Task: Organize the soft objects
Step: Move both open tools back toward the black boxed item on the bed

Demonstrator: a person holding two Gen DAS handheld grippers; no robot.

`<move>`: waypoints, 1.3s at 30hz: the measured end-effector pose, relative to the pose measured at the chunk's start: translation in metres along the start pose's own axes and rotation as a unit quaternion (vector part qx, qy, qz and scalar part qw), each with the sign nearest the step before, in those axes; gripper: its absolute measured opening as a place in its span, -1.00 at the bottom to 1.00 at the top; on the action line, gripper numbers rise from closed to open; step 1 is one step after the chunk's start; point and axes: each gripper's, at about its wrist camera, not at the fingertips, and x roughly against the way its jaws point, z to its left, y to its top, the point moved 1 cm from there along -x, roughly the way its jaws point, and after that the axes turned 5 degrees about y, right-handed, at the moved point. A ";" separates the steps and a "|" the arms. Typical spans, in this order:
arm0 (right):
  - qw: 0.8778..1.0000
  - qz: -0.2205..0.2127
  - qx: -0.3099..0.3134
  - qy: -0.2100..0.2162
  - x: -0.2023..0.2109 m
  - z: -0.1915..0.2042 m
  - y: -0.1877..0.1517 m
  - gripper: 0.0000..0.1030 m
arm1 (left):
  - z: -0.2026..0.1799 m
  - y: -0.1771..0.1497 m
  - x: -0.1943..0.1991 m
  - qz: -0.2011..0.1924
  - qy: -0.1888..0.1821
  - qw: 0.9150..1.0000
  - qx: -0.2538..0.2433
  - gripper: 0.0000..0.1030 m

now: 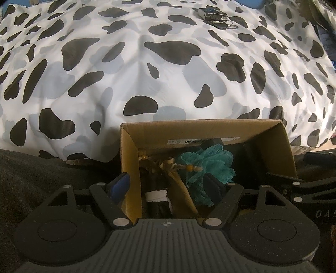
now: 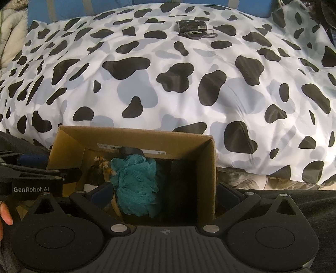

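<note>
In the right wrist view, white lettering "GenRobot.AI" stands on the black body of the left gripper [image 2: 31, 189], at about nine o'clock. In the left wrist view, pale letters "DAS", cut off by the frame edge, show on the black body of the right gripper [image 1: 323, 214] at about four o'clock. A white barcode label [image 1: 201, 141] sits on the far inner wall of the brown cardboard box [image 1: 134, 151], its print too small to read.

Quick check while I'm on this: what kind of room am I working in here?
Most likely a bedroom. A cow-print duvet covers what looks like a bed, with a blue pillow or headboard behind it. A cardboard box holding a teal loofah sits at the bed's near edge.
</note>
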 end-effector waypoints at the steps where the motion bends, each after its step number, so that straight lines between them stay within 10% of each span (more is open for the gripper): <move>1: 1.000 -0.002 -0.001 -0.001 0.001 0.000 0.000 1.00 | 0.000 0.000 0.001 -0.002 -0.001 1.000 0.000 0.47; 39: 0.992 -0.127 0.004 -0.023 0.025 -0.016 0.043 1.00 | -0.001 0.038 0.025 -0.126 -0.021 0.992 -0.021 0.47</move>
